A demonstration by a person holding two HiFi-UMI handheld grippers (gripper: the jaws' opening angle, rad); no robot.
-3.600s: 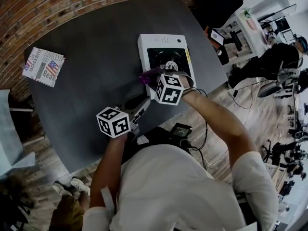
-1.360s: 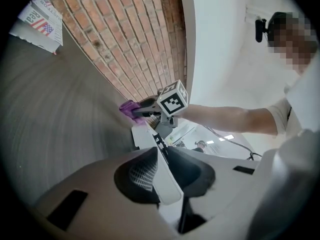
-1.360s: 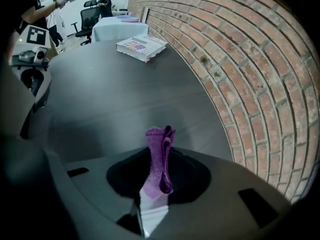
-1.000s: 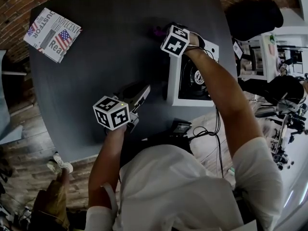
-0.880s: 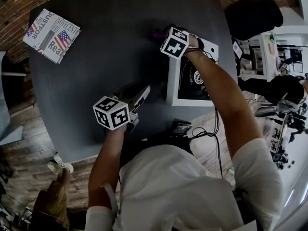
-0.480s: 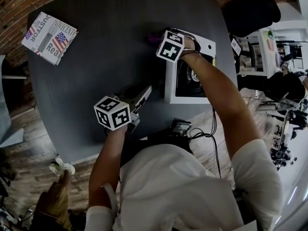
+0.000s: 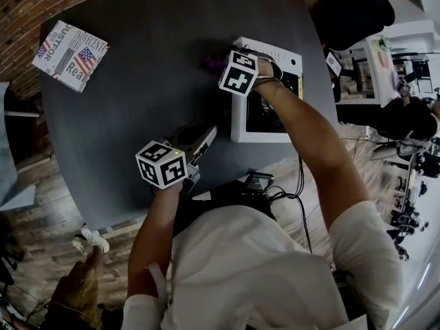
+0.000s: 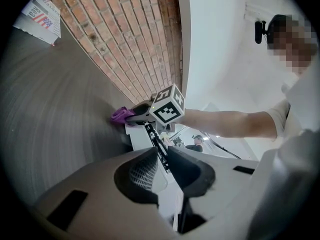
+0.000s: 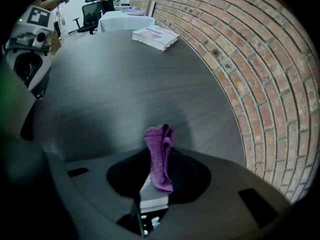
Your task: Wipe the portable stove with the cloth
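Note:
The white portable stove point(image 7: 265, 119) stands at the right of the dark table point(image 7: 137, 88). My right gripper point(image 7: 221, 66) is at the stove's far left corner, shut on a bunched purple cloth point(image 7: 210, 62). In the right gripper view the cloth point(image 9: 160, 156) stands up between the jaws of that gripper point(image 9: 159, 171), with a white stove edge point(image 9: 152, 196) just under it. My left gripper point(image 7: 201, 140) hovers left of the stove's near side, its jaws almost together with nothing in them. From the left gripper point(image 8: 161, 156) I see the stove point(image 8: 141, 136) and the cloth point(image 8: 120, 115) ahead.
A folded newspaper point(image 7: 70, 45) lies at the table's far left corner, near the brick wall point(image 9: 250, 49). A small black device point(image 7: 256, 182) with a cable sits at the table's near edge. Office chairs and desks stand off to the right.
The right gripper with the cloth has gone from beside the burner to the stove's far left corner, and has barely shifted in the last second. The left gripper has stayed put.

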